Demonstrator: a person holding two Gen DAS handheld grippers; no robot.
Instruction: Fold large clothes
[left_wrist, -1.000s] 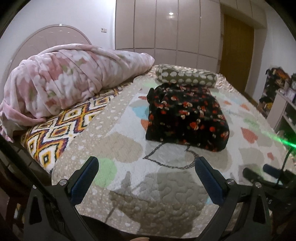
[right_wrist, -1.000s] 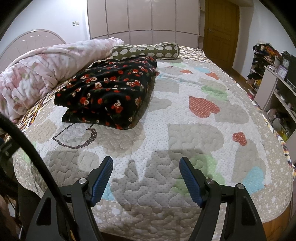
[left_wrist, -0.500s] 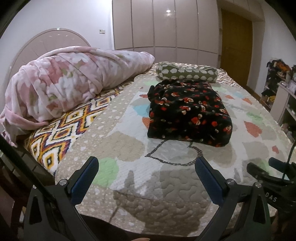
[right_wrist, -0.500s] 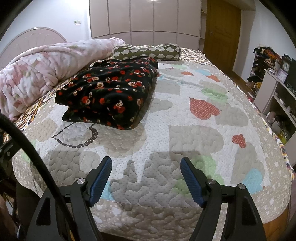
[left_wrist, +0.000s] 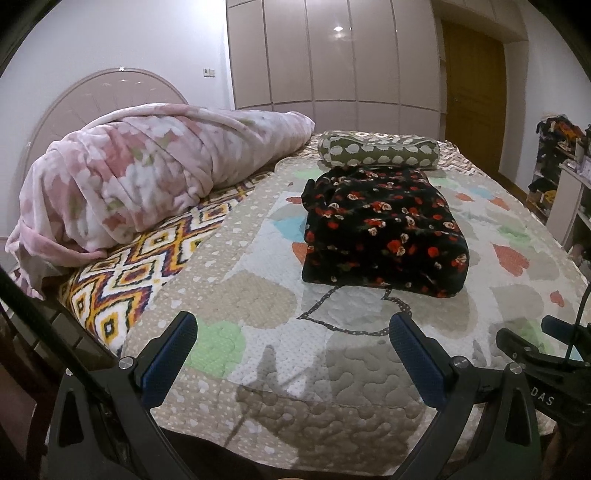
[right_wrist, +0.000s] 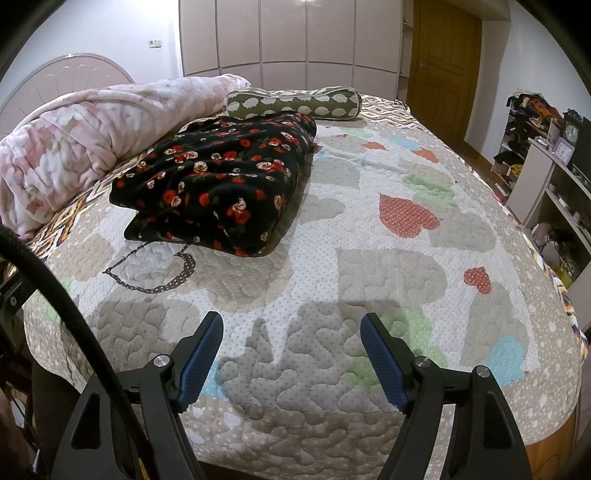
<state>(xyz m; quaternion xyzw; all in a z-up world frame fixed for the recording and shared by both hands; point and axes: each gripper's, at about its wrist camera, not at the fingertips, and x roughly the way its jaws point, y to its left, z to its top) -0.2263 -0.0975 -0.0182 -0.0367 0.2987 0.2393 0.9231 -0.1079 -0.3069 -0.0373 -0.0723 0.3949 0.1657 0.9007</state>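
A black garment with red and white flowers (left_wrist: 380, 229) lies folded in a thick rectangle on the heart-patterned quilt (left_wrist: 258, 325), past the middle of the bed. It also shows in the right wrist view (right_wrist: 221, 184), at the upper left. My left gripper (left_wrist: 291, 332) is open and empty, held over the near edge of the bed, well short of the garment. My right gripper (right_wrist: 291, 332) is open and empty too, over the near edge to the garment's right. Its tip shows at the right edge of the left wrist view (left_wrist: 532, 339).
A rolled pink floral blanket (left_wrist: 147, 181) lies along the left of the bed by the headboard (left_wrist: 92, 92). A green spotted bolster (left_wrist: 380, 153) lies behind the garment. Wardrobe doors (left_wrist: 332, 55), a wooden door (left_wrist: 472, 96) and cluttered shelves (right_wrist: 546, 162) stand beyond.
Both grippers have pulled back and risen slightly; the bed and garment sit a little lower and farther in both views. The garment has not moved. Both stay open.
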